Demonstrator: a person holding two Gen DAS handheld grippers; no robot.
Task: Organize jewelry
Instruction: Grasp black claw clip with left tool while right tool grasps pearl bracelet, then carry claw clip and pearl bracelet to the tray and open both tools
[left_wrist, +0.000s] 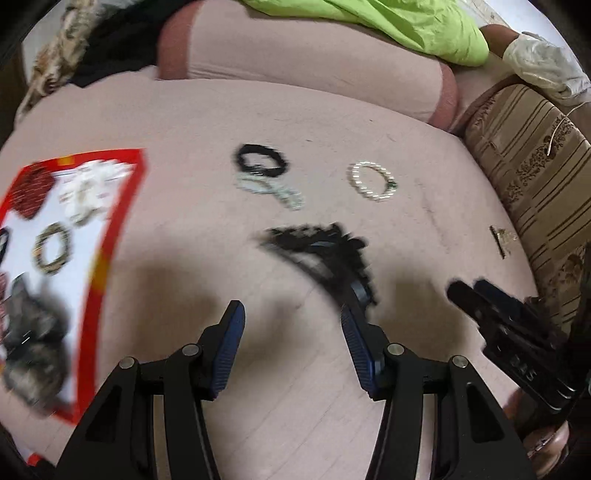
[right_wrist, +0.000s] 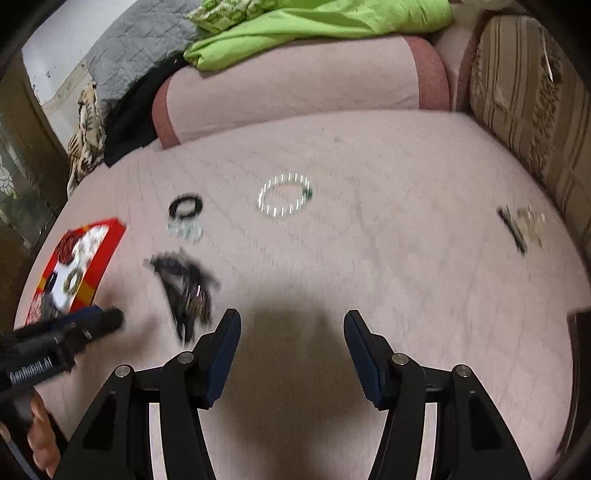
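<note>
Bare bedspread (right_wrist: 369, 258) between scattered bracelets (right_wrist: 285, 198).

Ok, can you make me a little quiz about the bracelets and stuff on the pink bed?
1. True or false: the pearl-white beaded bracelet lies inside the red-edged cardboard box.
2. Which lies nearest the left gripper? A) the black tangled necklace B) the lime-green cloth C) the small black hair clip
3. Fill in: the black ring-shaped bracelet lies on the pink ____.

Key: 1 false, it lies on the cover; 2 A; 3 bed cover.
</note>
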